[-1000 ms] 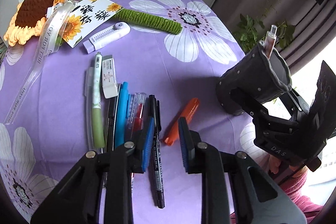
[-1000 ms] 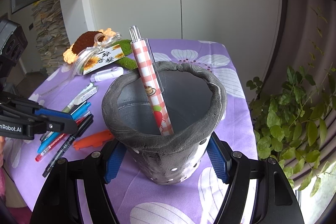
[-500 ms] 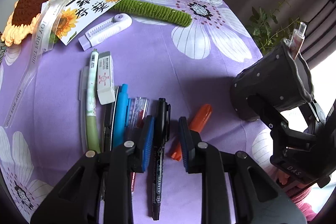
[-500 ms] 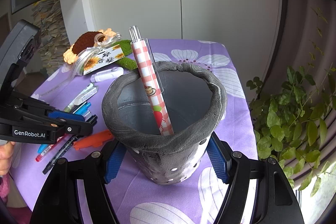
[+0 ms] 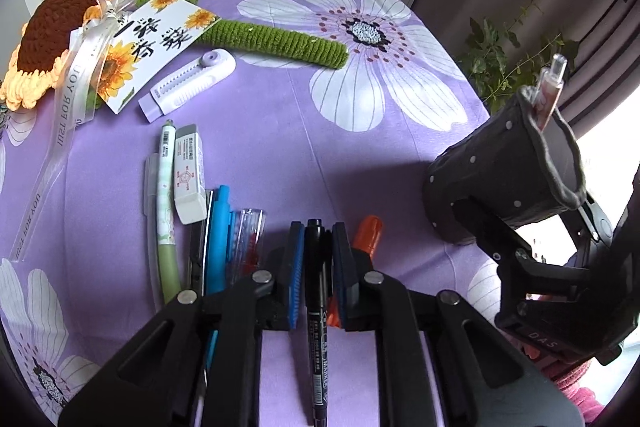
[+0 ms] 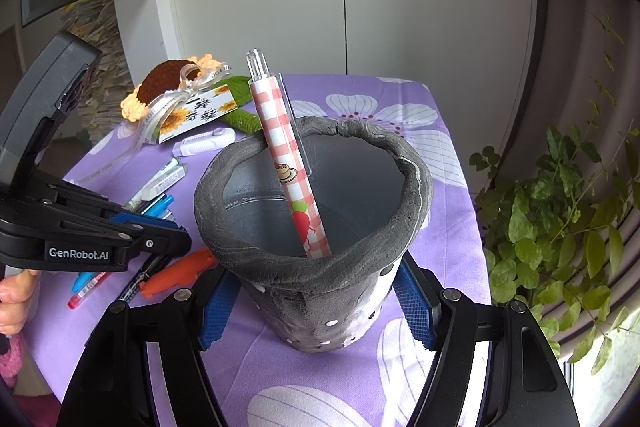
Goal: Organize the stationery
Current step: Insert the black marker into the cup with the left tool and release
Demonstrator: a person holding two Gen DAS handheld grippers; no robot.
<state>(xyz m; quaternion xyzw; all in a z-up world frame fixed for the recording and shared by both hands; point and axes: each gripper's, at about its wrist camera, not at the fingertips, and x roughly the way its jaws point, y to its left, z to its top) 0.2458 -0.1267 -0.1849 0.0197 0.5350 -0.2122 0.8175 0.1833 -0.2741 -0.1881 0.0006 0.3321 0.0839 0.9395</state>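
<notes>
Left tool (image 5: 315, 259): narrow, pads clamping black marker (image 5: 316, 291) on table (image 5: 280, 147) | Right tool (image 6: 316, 301): wide, gripping grey pen holder (image 6: 320, 291)

The table is covered by a smooth purple cloth (image 5: 280, 155) printed with white flowers. The pen holder (image 6: 316, 227) is formed of a rough, matt grey material with a lumpy rim, its inside smoother. A glossy checked pen (image 6: 286, 163) with a clear plastic clip is seen in it. The black marker (image 5: 316, 267) shows a slightly shiny plastic barrel, and the orange pen (image 5: 370, 231) is of smooth plastic. The sunflower (image 5: 52, 27) and its green stem (image 5: 276, 41) are crocheted from fuzzy yarn, tied with a translucent satin ribbon (image 5: 76, 75) and a paper card (image 5: 148, 47). The gripper pads (image 6: 218, 305) are of ribbed blue rubber on matt black plastic.
</notes>
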